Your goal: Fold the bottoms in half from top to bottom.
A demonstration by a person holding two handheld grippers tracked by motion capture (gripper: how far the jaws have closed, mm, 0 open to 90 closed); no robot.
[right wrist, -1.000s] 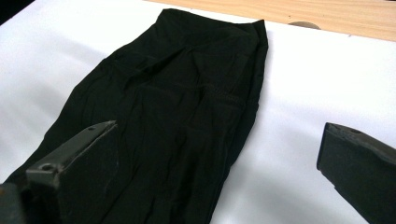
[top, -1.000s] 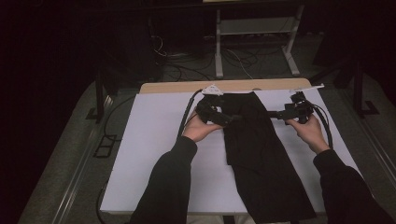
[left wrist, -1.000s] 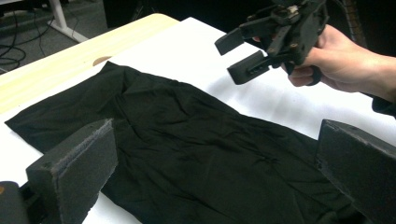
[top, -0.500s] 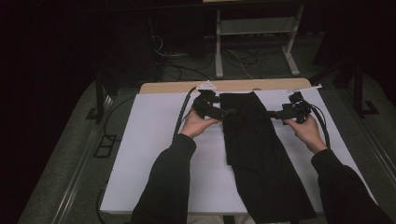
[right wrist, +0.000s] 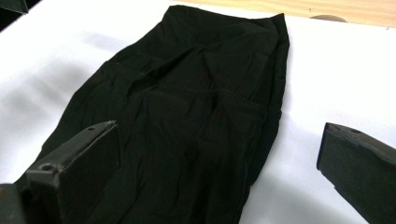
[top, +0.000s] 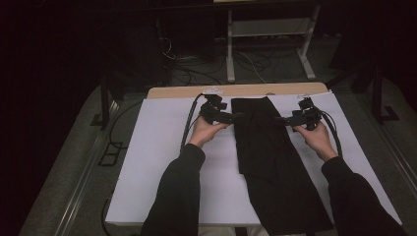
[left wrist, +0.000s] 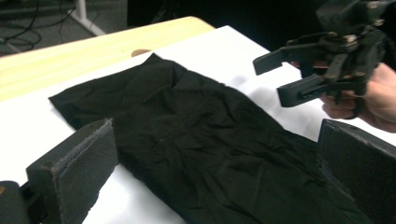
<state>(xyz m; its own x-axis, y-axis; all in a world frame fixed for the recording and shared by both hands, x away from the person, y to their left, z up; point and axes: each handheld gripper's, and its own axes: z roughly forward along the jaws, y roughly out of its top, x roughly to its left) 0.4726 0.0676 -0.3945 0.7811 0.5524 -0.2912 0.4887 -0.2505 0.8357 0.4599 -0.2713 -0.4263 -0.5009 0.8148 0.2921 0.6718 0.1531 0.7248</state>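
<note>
A long black garment [top: 268,157] lies flat on the white sheet [top: 162,147], running from the far edge to the near right. My left gripper [top: 236,117] hovers at the garment's left edge near its far end, jaws open. My right gripper [top: 279,119] faces it from the right edge, also open. In the left gripper view the wide-open left gripper [left wrist: 215,140] frames the wrinkled garment [left wrist: 196,121], with the right gripper [left wrist: 299,77] and a hand beyond it. In the right gripper view the right gripper [right wrist: 219,140] stands open over the garment [right wrist: 196,93], gripping nothing.
The white sheet covers a wooden table whose bare strip [top: 246,91] shows at the far edge. Cables [top: 189,120] trail from the left gripper across the sheet. A metal stand [top: 268,44] and floor cables lie beyond the table in the dark.
Both hands have shifted slightly toward the far end of the garment. The garment itself lies as before.
</note>
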